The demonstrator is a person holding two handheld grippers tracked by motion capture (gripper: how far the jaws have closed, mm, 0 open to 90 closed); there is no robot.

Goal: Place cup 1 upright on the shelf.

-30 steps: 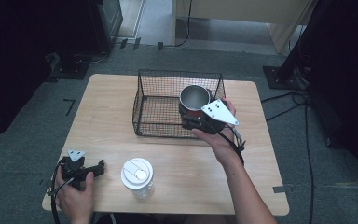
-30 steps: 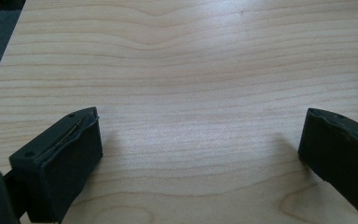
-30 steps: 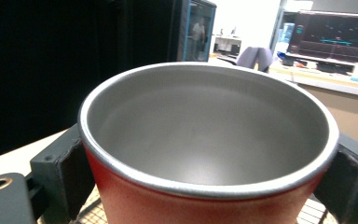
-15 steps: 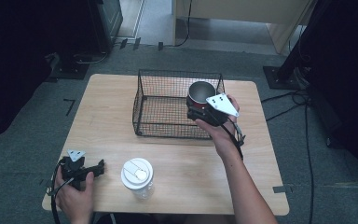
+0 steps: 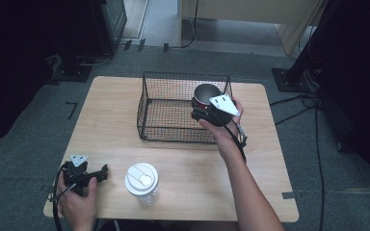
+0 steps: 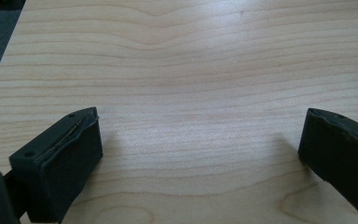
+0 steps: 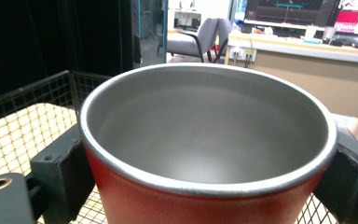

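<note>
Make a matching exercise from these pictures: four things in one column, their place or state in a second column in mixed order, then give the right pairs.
Things:
1. red cup
2. wire basket
3. white-lidded cup
4. left gripper

Places or states:
A. open, low at the table's near left corner
B. stands upright on the table's near edge, held by nothing
C. clamped between the right gripper's fingers, over the basket
D. black mesh, stands at the table's far side

Pairs: 1-C, 2-D, 3-B, 4-A
</note>
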